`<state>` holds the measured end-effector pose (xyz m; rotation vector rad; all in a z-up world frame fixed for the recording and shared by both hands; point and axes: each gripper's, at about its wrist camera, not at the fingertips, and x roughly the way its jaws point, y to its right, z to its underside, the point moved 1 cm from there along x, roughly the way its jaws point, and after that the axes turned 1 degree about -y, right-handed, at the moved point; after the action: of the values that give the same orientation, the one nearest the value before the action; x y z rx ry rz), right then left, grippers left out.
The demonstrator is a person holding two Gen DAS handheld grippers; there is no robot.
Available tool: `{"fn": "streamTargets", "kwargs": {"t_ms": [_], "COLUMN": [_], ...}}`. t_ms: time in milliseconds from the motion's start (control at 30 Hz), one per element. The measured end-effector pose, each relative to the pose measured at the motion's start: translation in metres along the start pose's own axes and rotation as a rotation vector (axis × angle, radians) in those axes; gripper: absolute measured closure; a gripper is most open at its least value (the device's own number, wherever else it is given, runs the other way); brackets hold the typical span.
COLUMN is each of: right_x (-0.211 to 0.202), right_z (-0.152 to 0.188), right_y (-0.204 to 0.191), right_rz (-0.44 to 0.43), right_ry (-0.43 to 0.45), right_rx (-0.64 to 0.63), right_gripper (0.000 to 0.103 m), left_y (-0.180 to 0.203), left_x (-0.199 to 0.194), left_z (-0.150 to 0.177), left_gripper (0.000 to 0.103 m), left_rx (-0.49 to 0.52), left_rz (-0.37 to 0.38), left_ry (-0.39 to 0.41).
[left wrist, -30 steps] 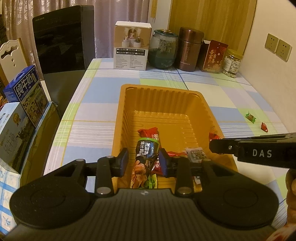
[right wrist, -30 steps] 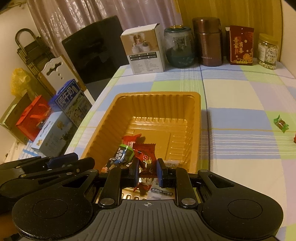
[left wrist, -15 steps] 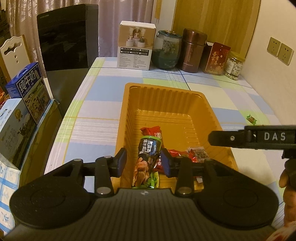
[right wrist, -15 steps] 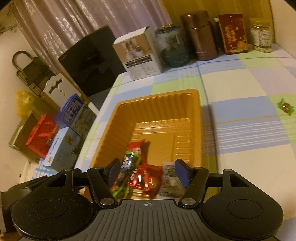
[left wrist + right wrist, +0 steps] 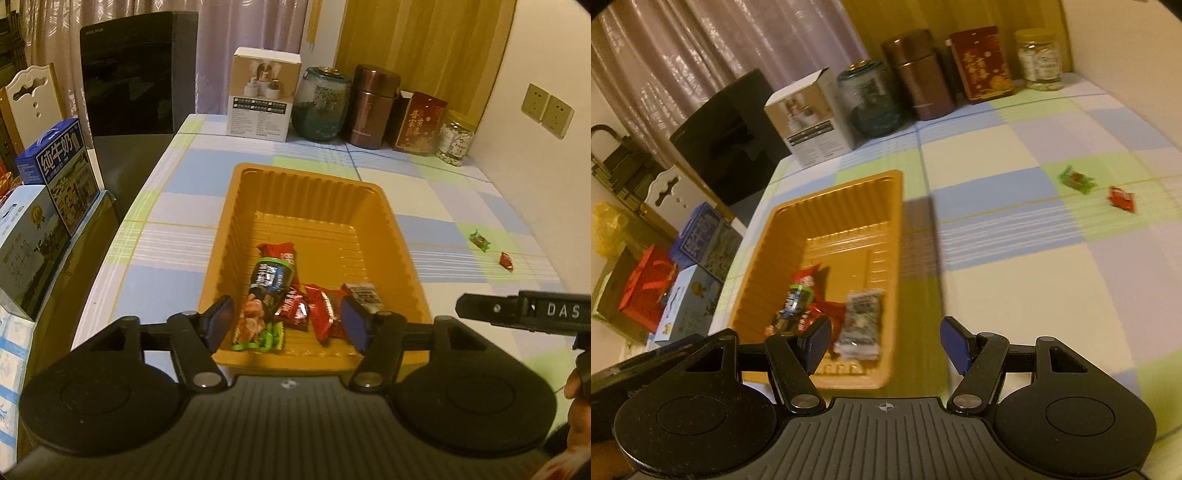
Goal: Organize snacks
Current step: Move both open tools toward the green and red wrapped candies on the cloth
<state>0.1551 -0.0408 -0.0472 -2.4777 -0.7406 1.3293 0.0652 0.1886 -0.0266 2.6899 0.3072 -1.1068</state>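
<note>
Off the left edge of the bench (image 5: 177, 266), stacked cartons (image 5: 55, 173) are seen, with a black chair (image 5: 133, 74) at the far left corner.

The left claw (image 5: 286, 325) is held open over the near end of the tray (image 5: 317, 188); nothing is gripped between its blue pads (image 5: 221, 322). The tray, orange and ribbed, is set on the left half of the bench, lengthwise toward the far edge. Snacks are gathered at its near end: a dark packet (image 5: 267, 291) with green trim, lying lengthwise toward the left wall; red packets (image 5: 321, 306) touching it on the right; and a white packet (image 5: 364, 293) nearest the right wall. The far half of the tray floor is seen bare.

Along the far edge a white box (image 5: 264, 94), a glass jar (image 5: 321, 105), a brown canister (image 5: 375, 105), a red box (image 5: 419, 123) and a small jar (image 5: 454, 136) are lined up.

The right claw (image 5: 884, 343) is held open and empty above the tray's near right corner and the bench beside it; its view is blurred. Near the right edge, well apart from the tray, a green candy (image 5: 479, 240) and a red candy (image 5: 506, 261) are seen lying close together on the cloth.
</note>
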Motion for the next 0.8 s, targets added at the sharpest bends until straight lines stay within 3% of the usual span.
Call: {"fn": "streamTargets", "kwargs": {"t_ms": [367, 800], "right_x": [-0.055, -0.105], "right_z": [0.020, 0.026], "right_y": [0.025, 0.075], "right_rz": [0.103, 0.201], "right_ry": [0.057, 0.117], "right_rx": [-0.046, -0.001], "right_gripper": [0.038, 0.038], "left_y": [0.039, 0.099], "left_x": [-0.027, -0.035], "left_z": [0.014, 0.025], "left_gripper": [0.016, 0.006], "left_rx": [0.026, 0.077], "left_rz": [0.041, 0.132], "left_ry": [0.013, 0.018]}}
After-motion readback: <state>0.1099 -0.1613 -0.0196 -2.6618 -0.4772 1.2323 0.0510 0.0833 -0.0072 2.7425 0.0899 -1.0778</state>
